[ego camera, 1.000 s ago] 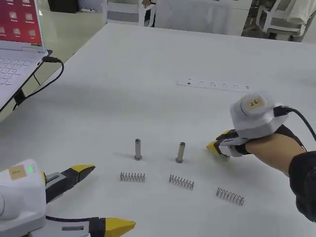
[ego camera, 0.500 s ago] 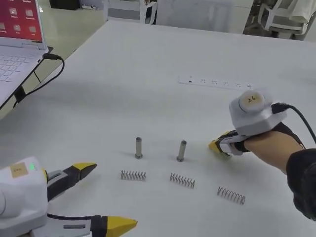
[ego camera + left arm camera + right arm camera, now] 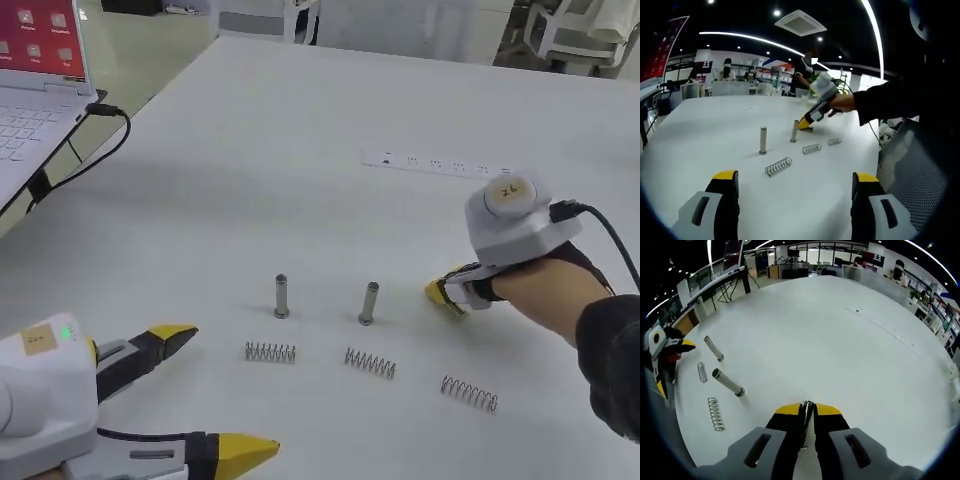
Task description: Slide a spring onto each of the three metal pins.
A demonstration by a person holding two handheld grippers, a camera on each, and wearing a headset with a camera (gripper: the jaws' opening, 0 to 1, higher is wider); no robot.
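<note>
Two metal pins stand upright on the white table, the left pin (image 3: 281, 297) (image 3: 762, 140) and the middle pin (image 3: 369, 303) (image 3: 794, 130). Three springs lie in a row in front of them: the left spring (image 3: 270, 351) (image 3: 778, 166), the middle spring (image 3: 370, 363) (image 3: 811, 148) and the right spring (image 3: 469, 393) (image 3: 834, 141). My right gripper (image 3: 447, 295) (image 3: 807, 412) is low on the table to the right of the pins, shut on a third pin (image 3: 806, 420) that shows as a thin metal rod between its jaws. My left gripper (image 3: 212, 392) (image 3: 795, 177) hovers open near the front left, with nothing in it.
A white power strip (image 3: 435, 163) lies further back on the table. A laptop (image 3: 40, 60) sits at the far left with a black cable (image 3: 95, 150) trailing off the edge. Chairs and people are beyond the table's far side.
</note>
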